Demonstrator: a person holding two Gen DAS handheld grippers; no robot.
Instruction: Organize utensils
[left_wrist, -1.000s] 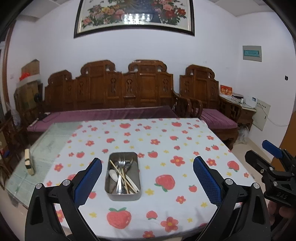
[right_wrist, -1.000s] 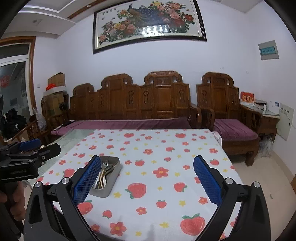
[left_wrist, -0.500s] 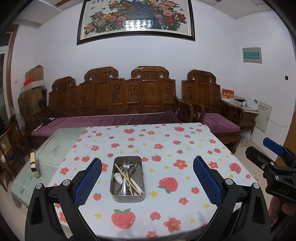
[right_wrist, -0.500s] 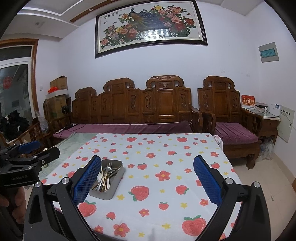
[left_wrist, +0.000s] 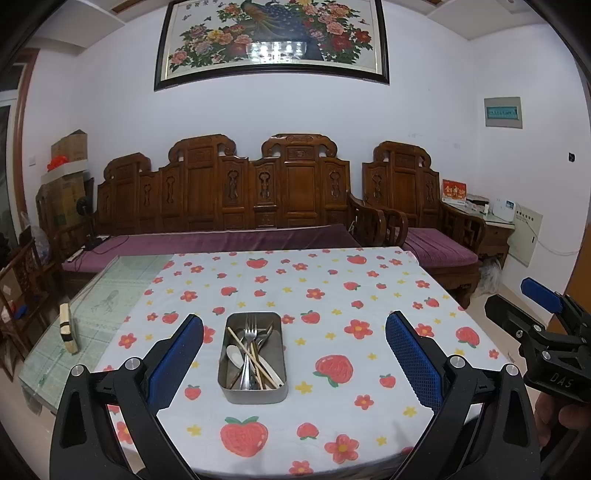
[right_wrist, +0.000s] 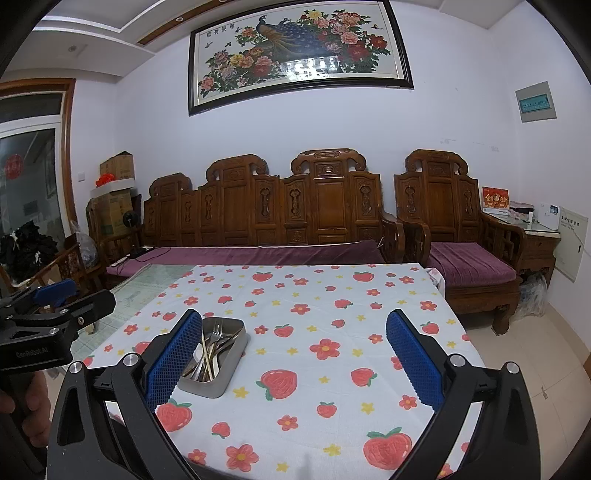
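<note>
Landmark: metal tin, rectangular, rounded corners, dull steel, sitting on the strawberry tablecloth toward its near edge.

Left gripper: jaws spread wide, nothing between them; held above and short of the tin, which lies between the two blue ribbed pads but closer to the left one.

Right gripper: jaws likewise wide apart and empty; the tin sits by its left pad, partly hidden behind it.

Contents of the tin, jumbled lengthwise: one fork with tines at the far end, one pale spoon, thin wooden chopsticks crossing diagonally, other steel handles; exact count cannot be told.

Cloth is white, printed with red strawberries, flowers and yellow stars. Left of the tin, bare glass tabletop.
</note>
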